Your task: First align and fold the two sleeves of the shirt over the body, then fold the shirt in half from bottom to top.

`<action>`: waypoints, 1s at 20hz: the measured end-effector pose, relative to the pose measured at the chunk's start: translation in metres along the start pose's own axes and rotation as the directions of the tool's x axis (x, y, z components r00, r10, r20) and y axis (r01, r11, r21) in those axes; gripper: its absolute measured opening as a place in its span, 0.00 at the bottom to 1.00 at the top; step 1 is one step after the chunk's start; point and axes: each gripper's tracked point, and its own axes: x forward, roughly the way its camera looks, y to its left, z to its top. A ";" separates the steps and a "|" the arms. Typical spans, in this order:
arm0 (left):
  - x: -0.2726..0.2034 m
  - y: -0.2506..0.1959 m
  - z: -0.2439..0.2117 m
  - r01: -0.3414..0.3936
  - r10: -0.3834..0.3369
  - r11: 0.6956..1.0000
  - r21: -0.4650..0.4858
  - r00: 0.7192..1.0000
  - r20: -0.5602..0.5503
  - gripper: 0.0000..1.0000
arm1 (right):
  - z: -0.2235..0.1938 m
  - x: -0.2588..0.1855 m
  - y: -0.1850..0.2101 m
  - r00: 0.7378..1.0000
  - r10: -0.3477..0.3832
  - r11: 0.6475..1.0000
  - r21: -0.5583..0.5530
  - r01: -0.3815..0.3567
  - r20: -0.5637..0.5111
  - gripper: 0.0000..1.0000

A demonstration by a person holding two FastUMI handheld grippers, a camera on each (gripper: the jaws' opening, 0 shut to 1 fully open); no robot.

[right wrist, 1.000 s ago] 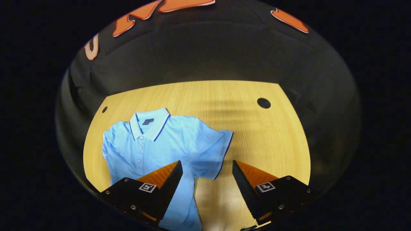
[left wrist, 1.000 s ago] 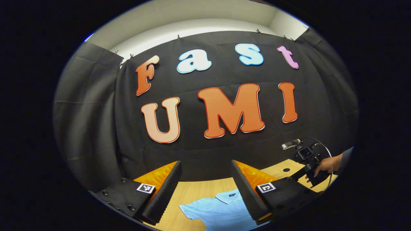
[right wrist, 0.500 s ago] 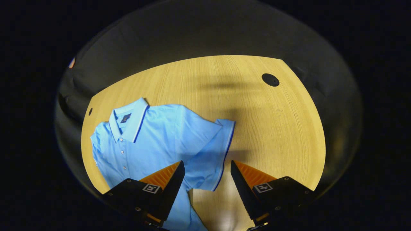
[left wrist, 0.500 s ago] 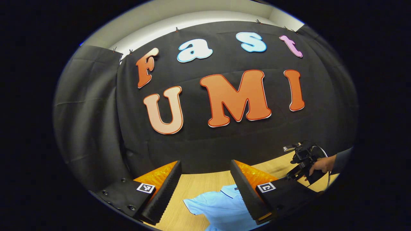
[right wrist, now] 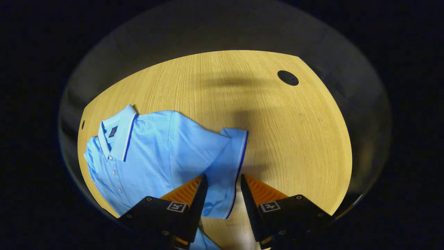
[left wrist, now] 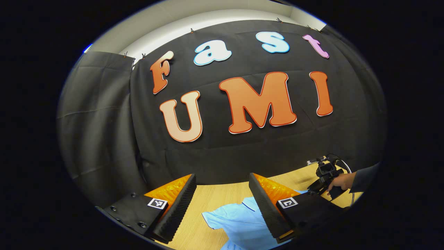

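1. Your right gripper [right wrist: 223, 194] may pinch only the sleeve [right wrist: 227, 163] hem, which would bunch the fold; its jaws straddle the cuff, narrowed, not yet clamped
2. The shirt [right wrist: 152, 152] lies flat on the bench [right wrist: 277, 139]
3. Your left gripper [left wrist: 222, 201] hangs open, aimed level above the collar end

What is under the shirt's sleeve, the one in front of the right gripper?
The sleeve lies spread on the bare wooden table, beside the shirt's body. The right gripper straddles its hem, fingers apart. The tabletop beneath the fabric is covered.
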 end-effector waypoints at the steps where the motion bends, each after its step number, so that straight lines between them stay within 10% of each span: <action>1: -0.001 0.000 -0.001 -0.008 0.008 1.000 -0.001 1.000 -0.005 1.00 | 0.000 0.001 0.002 1.000 0.002 1.000 -0.009 -0.002 0.005 0.58; 6: -0.009 0.008 -0.004 -0.052 0.053 0.999 0.004 0.998 -0.037 1.00 | 0.005 0.000 0.012 0.998 0.037 0.998 0.047 -0.039 0.043 0.11; 12: -0.018 0.019 -0.006 -0.125 0.126 0.992 0.011 0.990 -0.058 1.00 | 0.028 -0.039 0.064 0.950 0.283 0.949 0.106 -0.297 0.133 0.06; 20: -0.019 0.053 -0.043 -0.118 0.112 0.992 -0.053 0.988 -0.102 1.00 | 0.019 -0.058 0.130 0.927 0.352 0.932 0.049 -0.360 0.129 0.11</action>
